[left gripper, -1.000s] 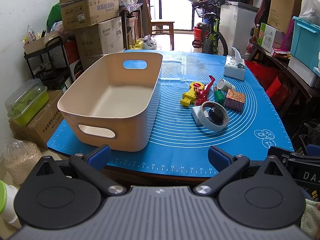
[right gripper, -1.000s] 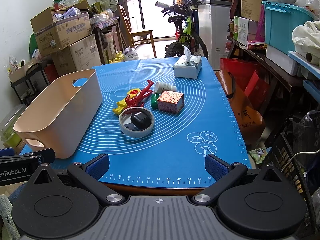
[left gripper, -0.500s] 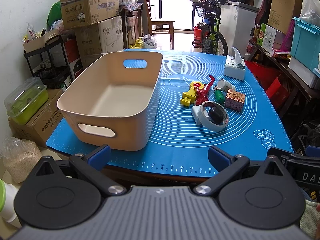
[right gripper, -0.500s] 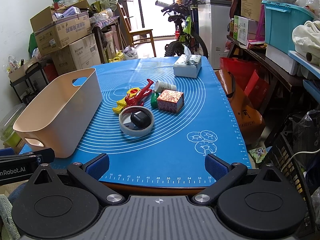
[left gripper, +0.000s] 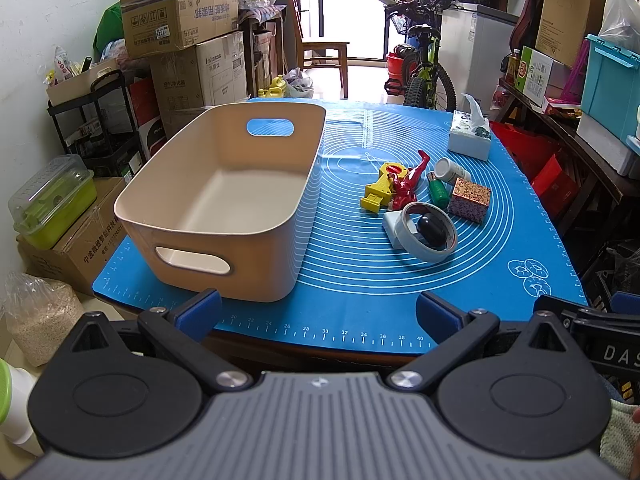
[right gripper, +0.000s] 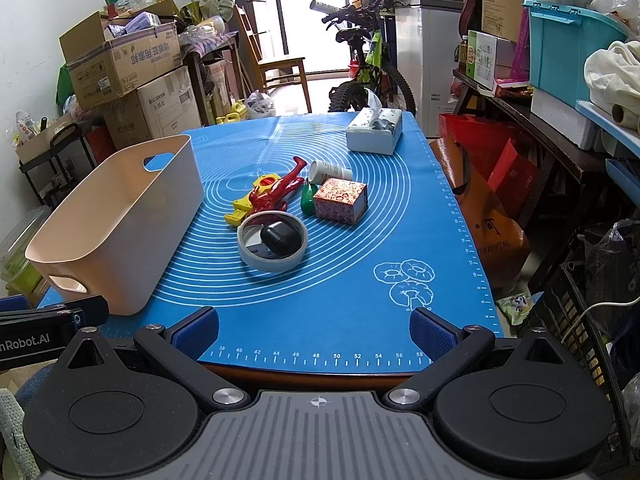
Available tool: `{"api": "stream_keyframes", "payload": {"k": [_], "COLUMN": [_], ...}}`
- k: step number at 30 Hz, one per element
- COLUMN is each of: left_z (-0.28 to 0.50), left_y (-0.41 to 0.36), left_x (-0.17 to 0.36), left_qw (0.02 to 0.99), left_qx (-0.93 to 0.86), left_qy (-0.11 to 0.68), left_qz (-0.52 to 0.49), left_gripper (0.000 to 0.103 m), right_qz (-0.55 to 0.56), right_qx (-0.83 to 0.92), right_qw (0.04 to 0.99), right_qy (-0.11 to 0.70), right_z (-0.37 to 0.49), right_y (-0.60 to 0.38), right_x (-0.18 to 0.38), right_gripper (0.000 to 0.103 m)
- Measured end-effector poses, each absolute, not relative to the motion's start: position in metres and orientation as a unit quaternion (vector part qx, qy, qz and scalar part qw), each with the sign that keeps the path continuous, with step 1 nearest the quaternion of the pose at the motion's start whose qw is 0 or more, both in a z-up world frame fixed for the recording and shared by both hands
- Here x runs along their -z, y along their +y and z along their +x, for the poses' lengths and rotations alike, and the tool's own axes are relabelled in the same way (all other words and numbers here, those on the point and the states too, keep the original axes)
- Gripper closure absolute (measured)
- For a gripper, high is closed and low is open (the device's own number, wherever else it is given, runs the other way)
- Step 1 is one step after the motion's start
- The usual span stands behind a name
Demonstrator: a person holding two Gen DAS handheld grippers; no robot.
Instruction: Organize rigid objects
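Two claws hang at the near edge of the bench, both spread wide and holding nothing. The left claw (left gripper: 318, 312) has its blue pads well apart, the left pad just in front of the near wall of the beige bin (left gripper: 224, 184), though I cannot tell whether it touches. The right claw (right gripper: 314, 330) is equally wide, its pads over the ruled border of the blue mat (right gripper: 340, 280), clear of every object.

From the right wrist view, the loose things cluster at about 12 o'clock, mid-mat. Nearest is a tape ring (right gripper: 273, 246) with a black rounded object (right gripper: 281, 239) lying inside it. Just beyond, at 11 o'clock, a red figure (right gripper: 280, 192) lies across a yellow toy (right gripper: 246, 208). At 1 o'clock sits a patterned box (right gripper: 341, 201), with a green bottle (right gripper: 308, 202) against its left side and a white bottle (right gripper: 329, 171) on its side behind. The bin stands at 10 o'clock, empty as seen from the left wrist. A tissue box (right gripper: 375, 130) rests far off at 1 o'clock.
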State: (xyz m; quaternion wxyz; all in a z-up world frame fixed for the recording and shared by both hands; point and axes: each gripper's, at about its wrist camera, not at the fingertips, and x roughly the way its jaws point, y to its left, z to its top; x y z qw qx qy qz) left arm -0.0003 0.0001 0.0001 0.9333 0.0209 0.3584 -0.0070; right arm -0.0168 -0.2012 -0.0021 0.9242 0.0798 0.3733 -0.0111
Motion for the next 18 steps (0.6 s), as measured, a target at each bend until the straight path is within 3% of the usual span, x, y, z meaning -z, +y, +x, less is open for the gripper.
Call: {"api": "stream_keyframes", "payload": {"k": [18], "left_z": [0.0014], "left_y": [0.0010], "left_x": [-0.0010], "left_qw": [0.933], "left_qx": [0.007], "left_qy": [0.359], "left_qz": [0.020], "left_gripper": [0.001], "right_qz": [0.080], "right_qx": [0.010], "right_qw": [0.923], "right_qy": [0.377], "right_z": [-0.0156], "right_y": [-0.2007], "right_x": [0.0039], "right_gripper": [0.002]}}
